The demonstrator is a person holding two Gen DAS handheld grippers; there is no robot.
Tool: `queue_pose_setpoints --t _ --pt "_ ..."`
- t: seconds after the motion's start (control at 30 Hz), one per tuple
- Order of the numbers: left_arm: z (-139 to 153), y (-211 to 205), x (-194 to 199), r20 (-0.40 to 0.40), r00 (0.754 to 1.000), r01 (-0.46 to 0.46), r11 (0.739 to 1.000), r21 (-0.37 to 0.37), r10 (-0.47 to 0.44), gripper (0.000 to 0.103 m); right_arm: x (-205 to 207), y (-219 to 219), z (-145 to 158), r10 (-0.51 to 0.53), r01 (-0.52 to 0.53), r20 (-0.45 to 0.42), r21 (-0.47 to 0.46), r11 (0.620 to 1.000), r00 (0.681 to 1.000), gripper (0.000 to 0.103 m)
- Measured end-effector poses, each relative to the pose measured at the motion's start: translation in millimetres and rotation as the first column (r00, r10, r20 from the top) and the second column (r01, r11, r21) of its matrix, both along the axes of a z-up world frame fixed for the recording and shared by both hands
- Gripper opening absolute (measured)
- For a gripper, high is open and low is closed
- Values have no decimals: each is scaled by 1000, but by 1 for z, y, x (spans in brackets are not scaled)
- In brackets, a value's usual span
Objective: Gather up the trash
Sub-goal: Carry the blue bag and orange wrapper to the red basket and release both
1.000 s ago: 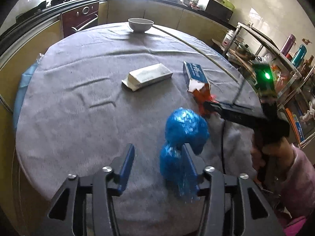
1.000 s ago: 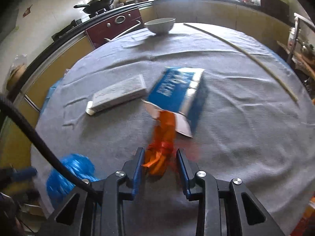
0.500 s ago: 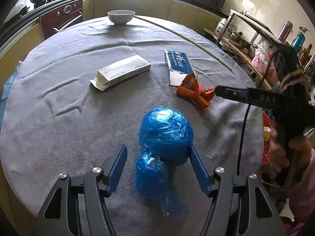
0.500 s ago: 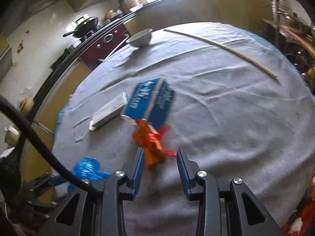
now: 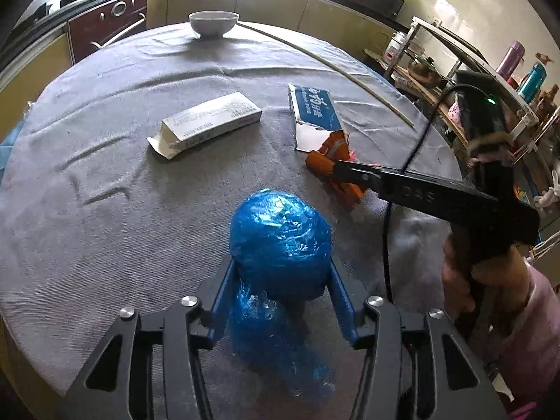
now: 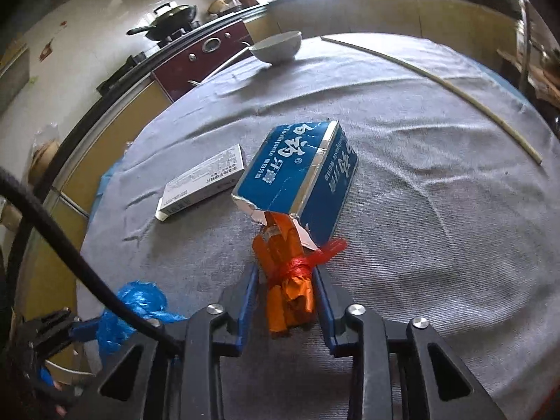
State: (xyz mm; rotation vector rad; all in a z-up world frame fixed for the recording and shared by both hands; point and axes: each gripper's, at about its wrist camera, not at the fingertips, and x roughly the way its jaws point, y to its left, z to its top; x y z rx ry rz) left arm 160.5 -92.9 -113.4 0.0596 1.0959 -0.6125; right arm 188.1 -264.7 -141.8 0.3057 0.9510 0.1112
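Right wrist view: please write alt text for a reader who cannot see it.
The right gripper is shut on an orange wrapper bundle tied with red string, whose far end touches the torn blue toothpaste box on a grey tablecloth. A white carton lies left; a white bowl stands beyond.

A crinkled bag (image 5: 280,238) is being shown in glossy blue; a tied wrapper bundle (image 6: 287,280) in orange with red string. A toothpaste box (image 6: 297,171) is being seen in blue with white lettering; the tablecloth (image 5: 105,210) in grey.

I note: blue bag (image 5: 280,241), crinkled glossy plastic film, lower centre; orange wrapper (image 6: 288,280), shiny foil-like; blue carton (image 6: 297,175), glossy printed card; tablecloth (image 5: 105,182), matt grey woven cloth; bowl (image 5: 213,24), smooth glazed white.
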Motion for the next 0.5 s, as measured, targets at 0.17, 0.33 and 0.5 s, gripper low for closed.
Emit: queue_pose_setpoints --t 0.17,0.33,0.5 --pt "0 -4 1 9 999 -37 999 -2 37 49 -18 -14 2 -13 12 20 32 999 1000 28" --pt "13 -12 -7 43 998 -51 999 8 51 48 -43 -39 7 -57 54 38 84 995 998 28" --pt "31 -28 -18 109 993 -53 997 47 48 48 -74 -63 18 -100 91 69 132 987 993 28"
